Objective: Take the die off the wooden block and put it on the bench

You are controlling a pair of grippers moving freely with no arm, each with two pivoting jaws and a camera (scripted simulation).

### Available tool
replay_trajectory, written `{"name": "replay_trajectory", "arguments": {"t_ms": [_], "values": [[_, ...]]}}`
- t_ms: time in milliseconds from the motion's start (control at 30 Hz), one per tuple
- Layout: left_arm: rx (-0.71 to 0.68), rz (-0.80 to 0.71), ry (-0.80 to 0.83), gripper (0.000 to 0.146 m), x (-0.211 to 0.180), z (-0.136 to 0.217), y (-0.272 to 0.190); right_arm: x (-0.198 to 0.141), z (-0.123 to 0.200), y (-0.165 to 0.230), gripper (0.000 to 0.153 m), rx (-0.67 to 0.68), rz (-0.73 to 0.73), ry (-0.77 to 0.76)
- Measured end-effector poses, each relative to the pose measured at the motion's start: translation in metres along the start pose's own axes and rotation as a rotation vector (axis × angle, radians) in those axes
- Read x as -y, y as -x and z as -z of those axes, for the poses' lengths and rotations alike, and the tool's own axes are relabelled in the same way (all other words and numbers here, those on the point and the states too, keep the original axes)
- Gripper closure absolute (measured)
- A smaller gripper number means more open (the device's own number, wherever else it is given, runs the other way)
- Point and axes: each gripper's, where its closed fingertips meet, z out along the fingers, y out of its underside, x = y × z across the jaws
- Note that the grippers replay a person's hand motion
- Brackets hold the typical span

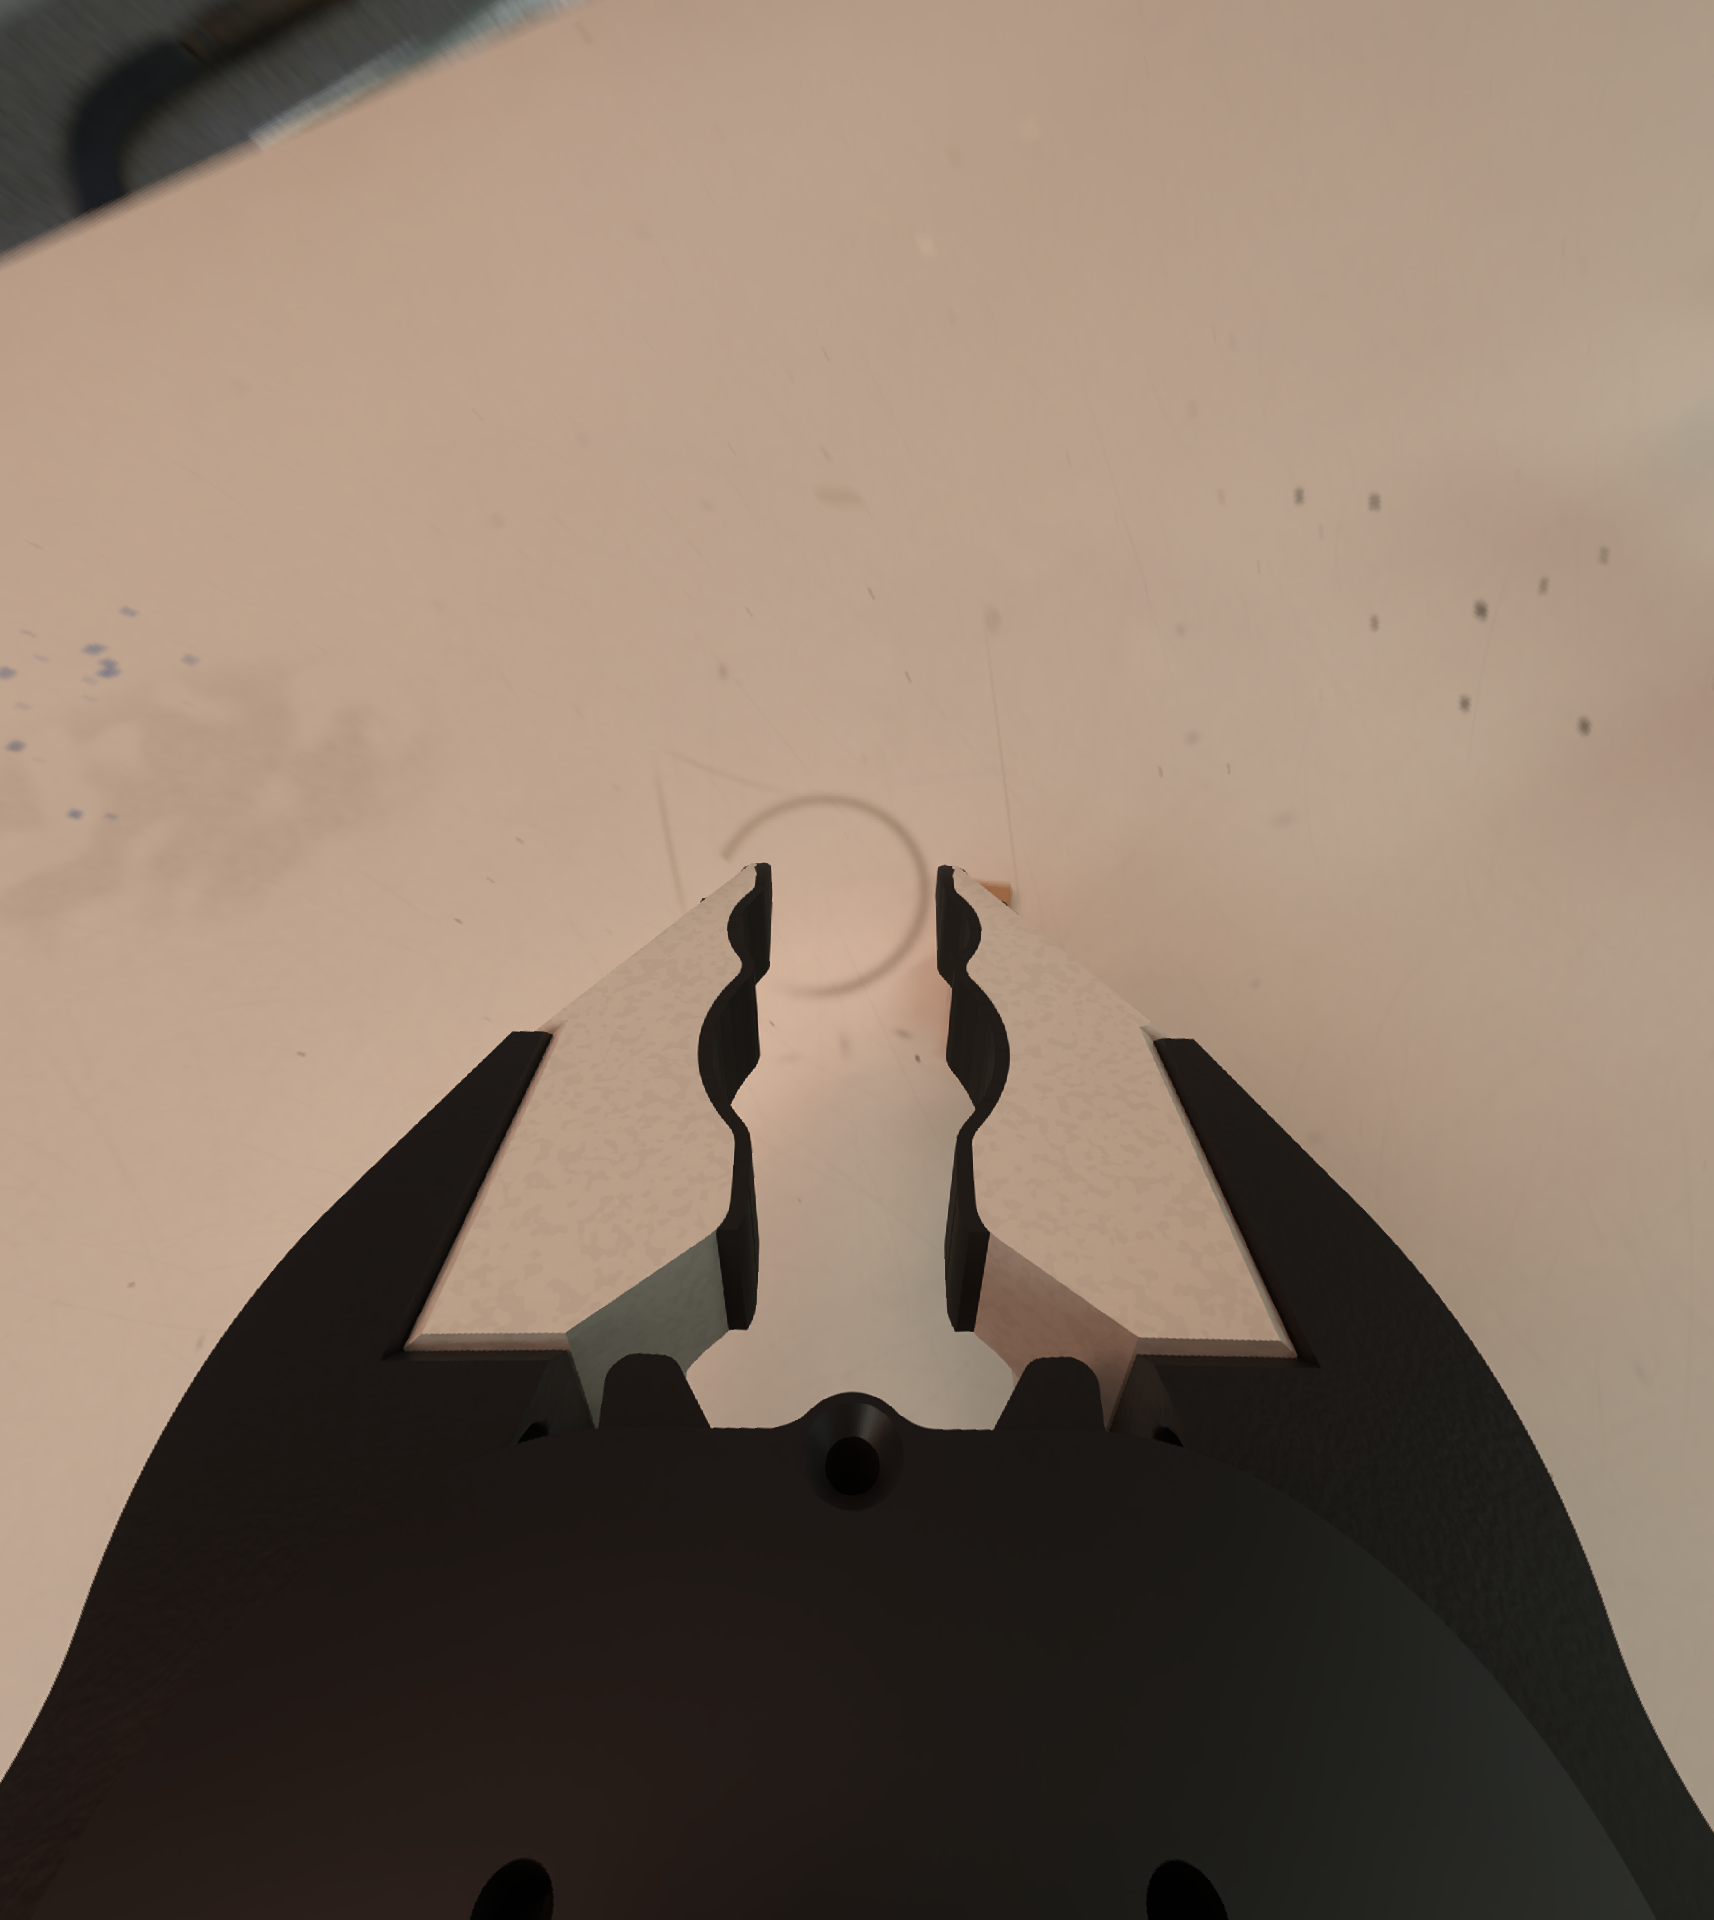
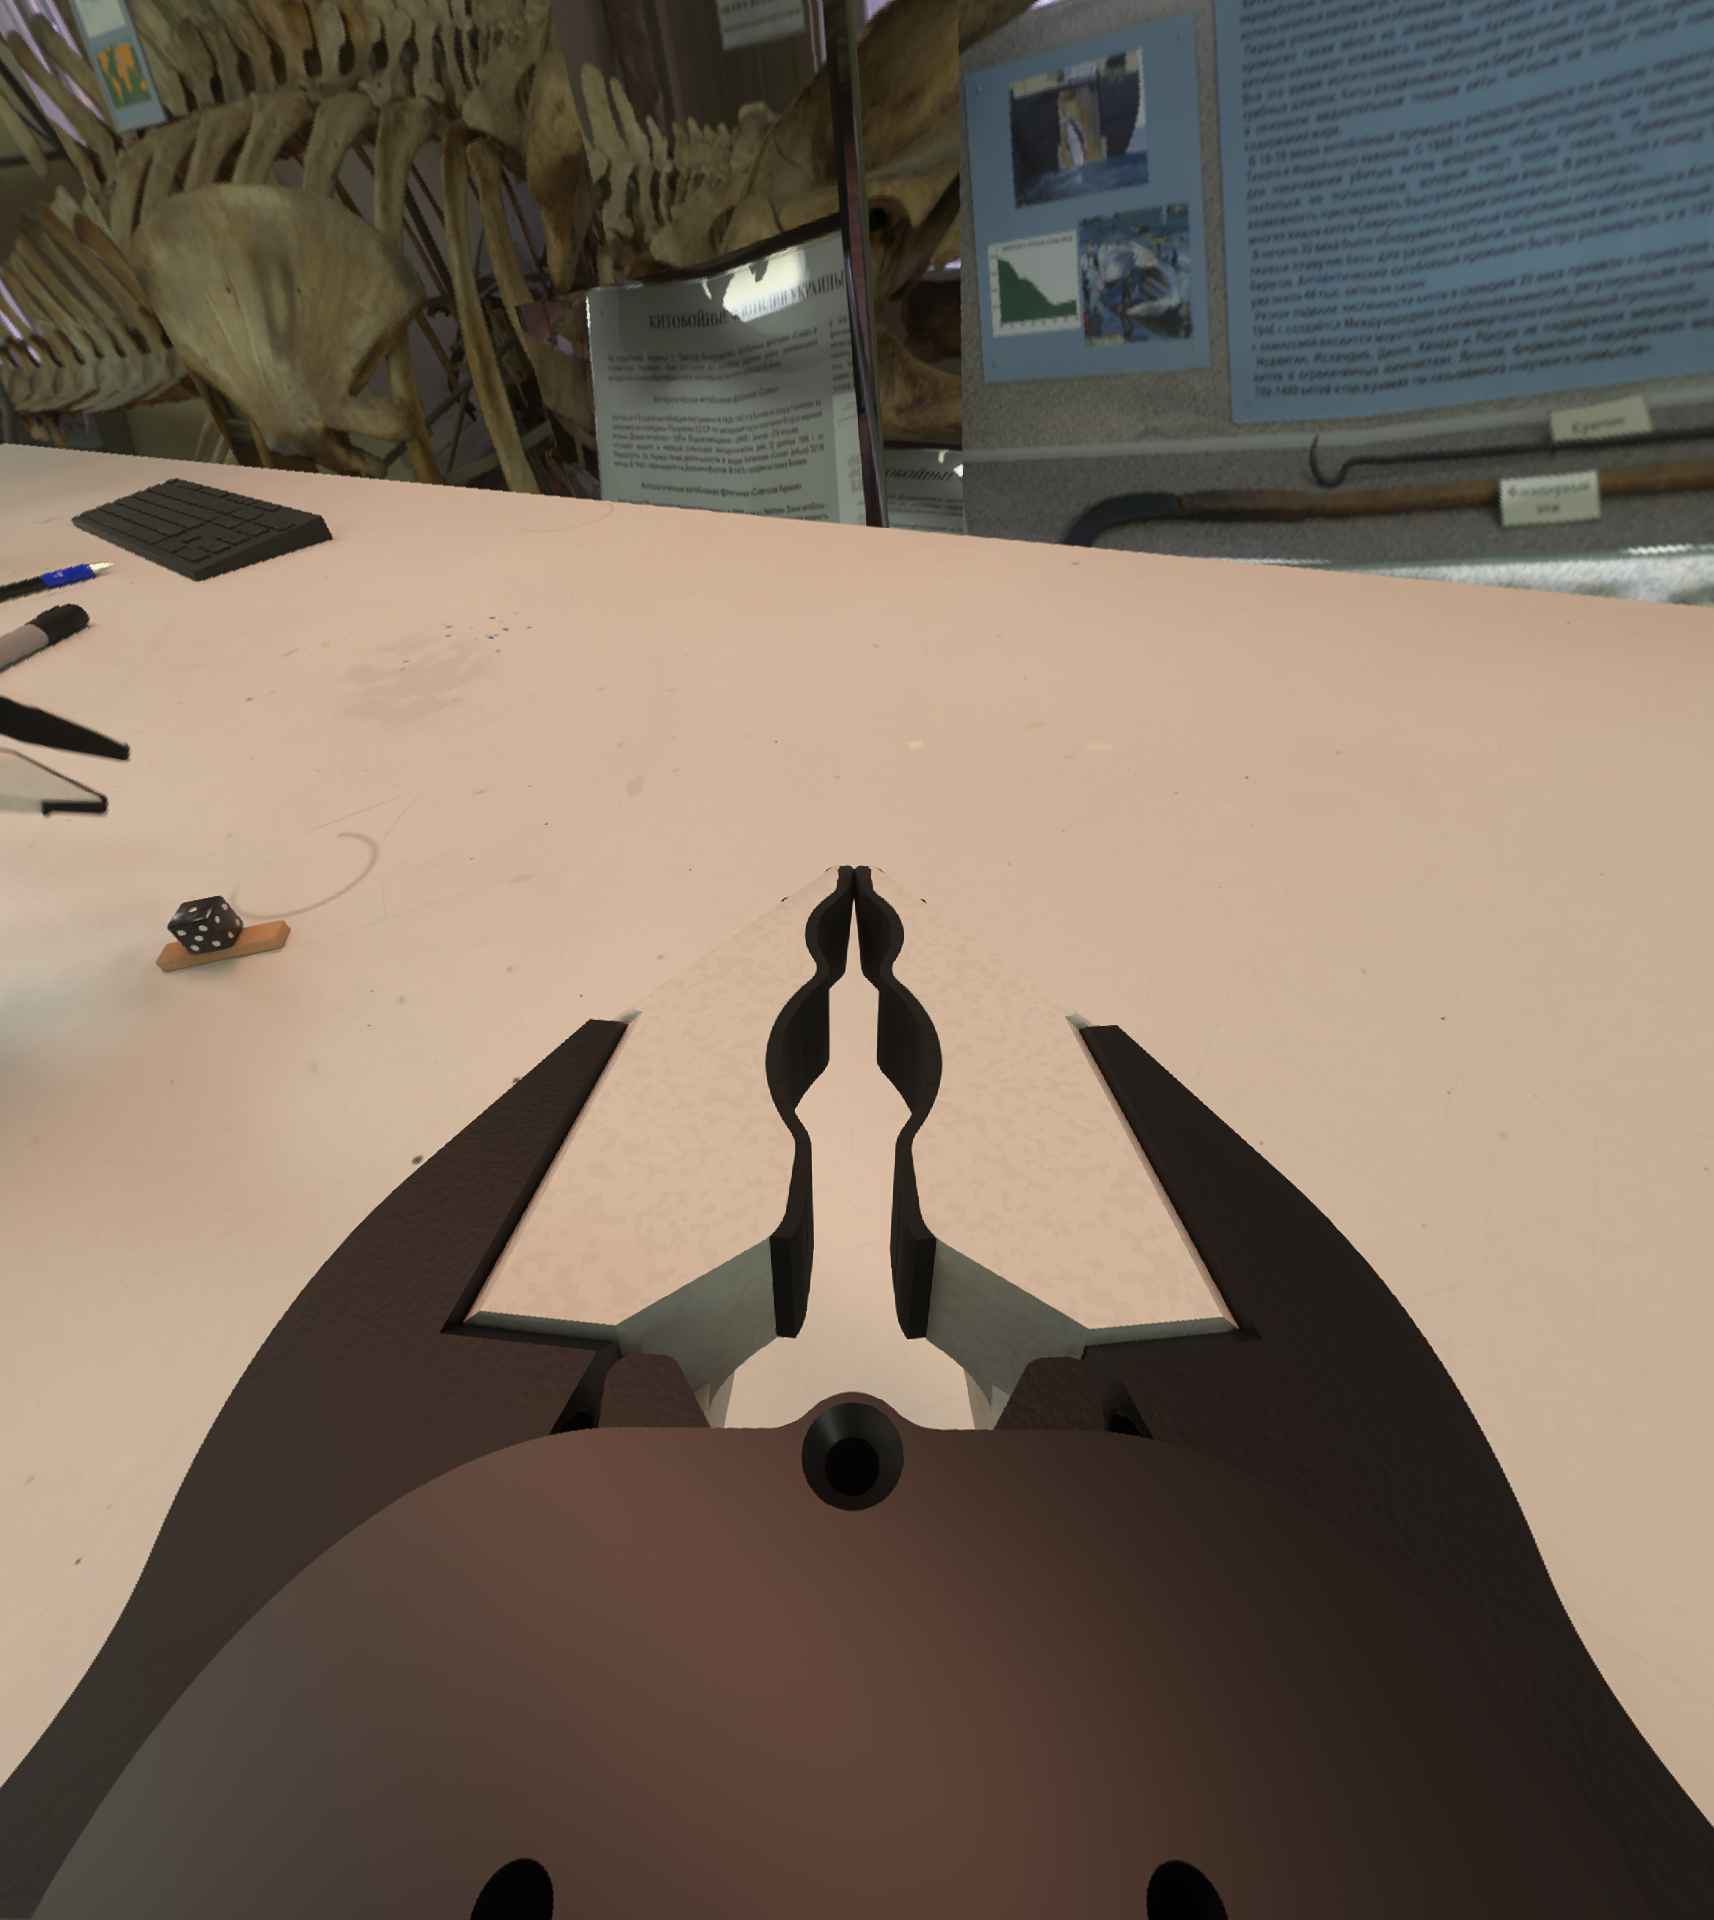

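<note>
In the right wrist view a black die with white pips [image 2: 205, 924] sits on a thin flat wooden block [image 2: 255, 940] on the pale bench [image 2: 1144, 779], at the left. My right gripper [image 2: 853, 871] is shut and empty, well to the right of the die. My left gripper shows at the left edge of that view [image 2: 110, 774], above and left of the die. In the left wrist view my left gripper [image 1: 853, 878] is open and empty over the bench [image 1: 936, 416]; only a corner of the wooden block [image 1: 998, 890] peeks past the right finger. The die is hidden there.
A black keyboard [image 2: 204, 527], a blue pen [image 2: 11, 590] and a grey marker [image 2: 22, 641] lie at the far left of the bench. A faint ring mark [image 1: 832, 894] is on the bench. The bench's far edge [image 1: 105, 223] shows at upper left. Skeletons and display boards stand behind.
</note>
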Motion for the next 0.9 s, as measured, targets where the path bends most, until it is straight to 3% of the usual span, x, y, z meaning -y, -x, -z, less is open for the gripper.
{"name": "replay_trajectory", "arguments": {"t_ms": [300, 900], "values": [[-0.171, -0.075, 0.236, 0.109, -0.041, -0.033, -0.036, -0.013, 0.0, -0.002, 0.153, 0.028, -0.057, 0.043], [-0.144, -0.04, 0.252, 0.104, -0.042, -0.041, -0.03, -0.016, 0.0, 0.003, 0.153, 0.063, -0.082, 0.062]]}}
